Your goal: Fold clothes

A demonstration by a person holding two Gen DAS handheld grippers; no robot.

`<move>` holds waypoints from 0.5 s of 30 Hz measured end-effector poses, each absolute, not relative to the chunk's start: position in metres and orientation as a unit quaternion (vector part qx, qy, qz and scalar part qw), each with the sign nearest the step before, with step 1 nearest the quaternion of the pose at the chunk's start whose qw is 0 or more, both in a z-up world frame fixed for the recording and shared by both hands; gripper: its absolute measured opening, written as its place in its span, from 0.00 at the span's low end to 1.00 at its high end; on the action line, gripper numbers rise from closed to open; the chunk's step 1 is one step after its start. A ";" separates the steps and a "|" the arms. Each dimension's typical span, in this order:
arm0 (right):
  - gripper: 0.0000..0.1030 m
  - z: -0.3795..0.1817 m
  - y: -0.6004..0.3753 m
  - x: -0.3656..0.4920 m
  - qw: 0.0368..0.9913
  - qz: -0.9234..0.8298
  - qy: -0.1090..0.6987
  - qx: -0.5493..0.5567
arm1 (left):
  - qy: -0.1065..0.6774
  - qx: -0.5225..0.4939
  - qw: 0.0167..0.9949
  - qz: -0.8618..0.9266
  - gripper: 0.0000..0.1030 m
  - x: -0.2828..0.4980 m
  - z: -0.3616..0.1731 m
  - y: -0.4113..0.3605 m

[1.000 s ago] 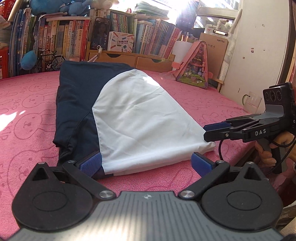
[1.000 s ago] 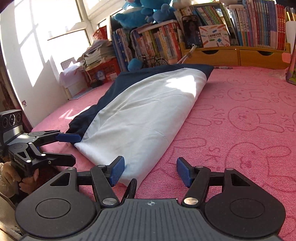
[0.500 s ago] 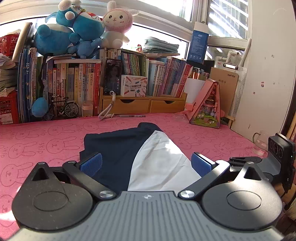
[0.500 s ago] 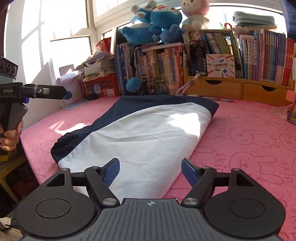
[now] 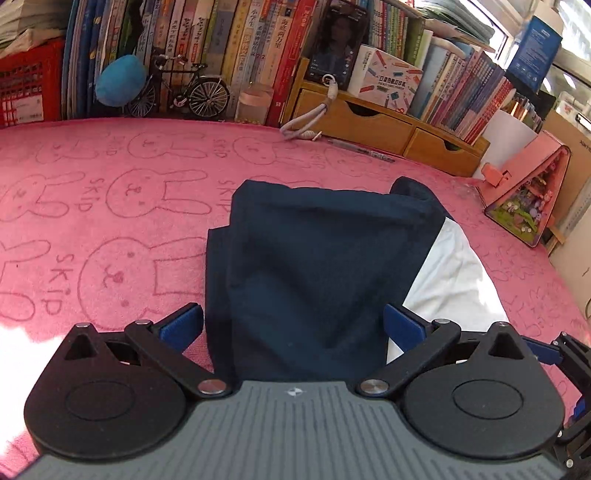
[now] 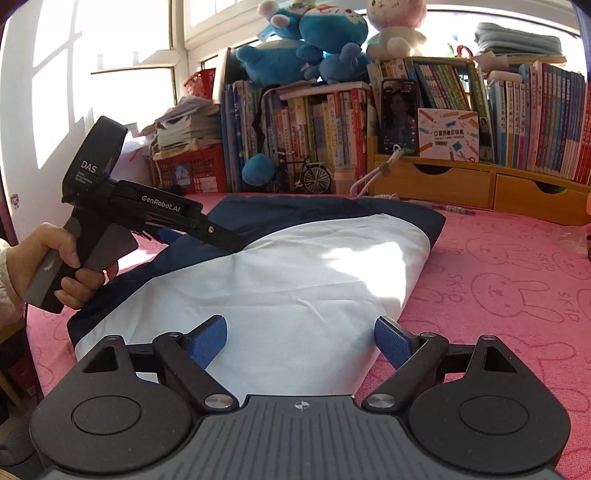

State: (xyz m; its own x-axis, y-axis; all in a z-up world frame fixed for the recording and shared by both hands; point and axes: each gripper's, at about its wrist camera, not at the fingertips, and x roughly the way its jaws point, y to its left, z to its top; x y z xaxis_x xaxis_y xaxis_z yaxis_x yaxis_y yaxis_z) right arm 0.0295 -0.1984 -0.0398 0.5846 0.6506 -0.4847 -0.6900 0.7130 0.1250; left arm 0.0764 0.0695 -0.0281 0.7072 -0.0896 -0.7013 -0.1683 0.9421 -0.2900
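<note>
Pink bunny-print cloth (image 5: 110, 206) covers the bench, and on it lies the garment (image 6: 295, 273), navy with a large white panel, folded into a long shape that runs away from both cameras toward the far shelves. In the left wrist view its navy part (image 5: 314, 273) fills the middle, with the white panel (image 5: 458, 280) showing at the right.

Left gripper (image 5: 293, 326) hangs over the near navy end, tilted down, its 2 blue pads spread wide to either side of the cloth and gripping nothing. Right gripper (image 6: 300, 341) sits low over the white near end, its pads likewise spread wide with nothing between them.

Behind the garment stand books (image 6: 325, 122), a wooden drawer unit (image 6: 480, 184), a model bicycle (image 5: 184, 92) and plush toys (image 6: 314, 33).
</note>
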 end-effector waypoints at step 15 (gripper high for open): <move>0.87 -0.031 -0.117 -0.105 0.815 0.473 0.097 -0.320 | 0.369 -0.139 0.918 0.040 1.00 0.052 -0.031 0.102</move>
